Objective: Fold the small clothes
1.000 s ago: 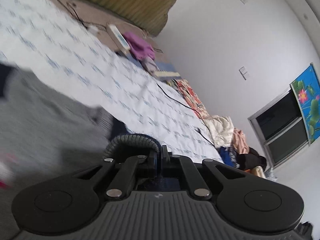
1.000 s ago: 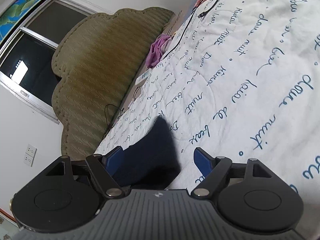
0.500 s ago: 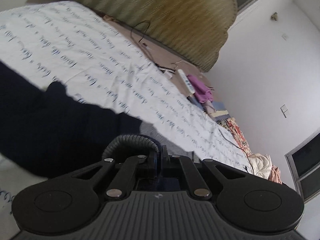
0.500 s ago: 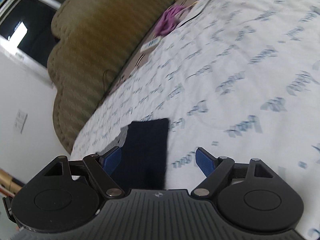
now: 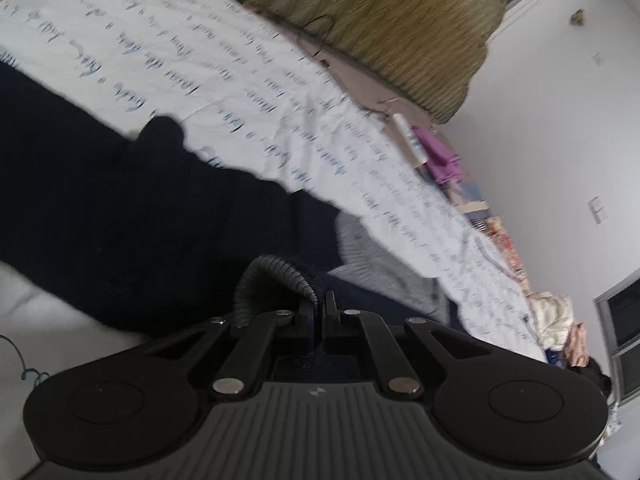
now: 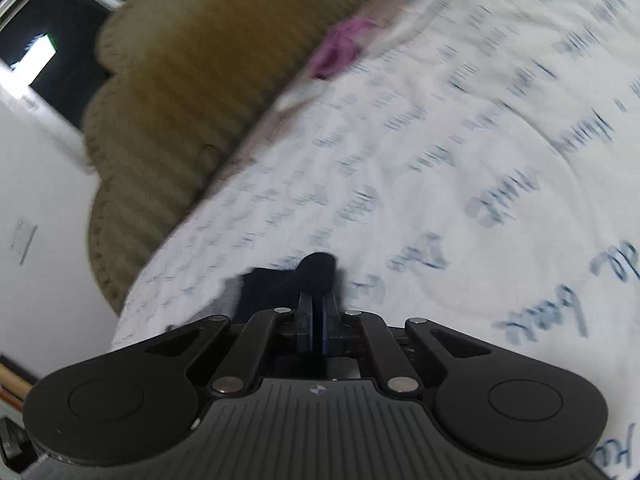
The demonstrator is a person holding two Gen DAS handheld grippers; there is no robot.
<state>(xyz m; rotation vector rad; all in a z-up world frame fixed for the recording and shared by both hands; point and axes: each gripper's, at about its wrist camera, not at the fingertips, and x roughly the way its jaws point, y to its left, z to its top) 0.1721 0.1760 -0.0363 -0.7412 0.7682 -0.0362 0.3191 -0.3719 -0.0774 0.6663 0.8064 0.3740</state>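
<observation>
Both my grippers are clamped on the dark navy knit garment (image 5: 120, 208): left gripper (image 5: 319, 306) on its ribbed hem, right gripper (image 6: 318, 312) on a corner. Next I'd say lift together and fold over on the white script-print bedspread (image 6: 480, 160).

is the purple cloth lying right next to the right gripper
No, the purple cloth lies far off by the headboard.

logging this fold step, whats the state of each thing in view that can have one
left gripper: shut on the ribbed cuff of the navy garment
right gripper: shut on a corner of the navy garment
navy garment: spread across the bedspread, both ends pinched, grey lining showing
bedspread: spread flat, printed with blue script
purple cloth: crumpled at the bed's far edge
pile of clothes: heaped, unfolded
window: dark; open or closed, cannot tell
</observation>
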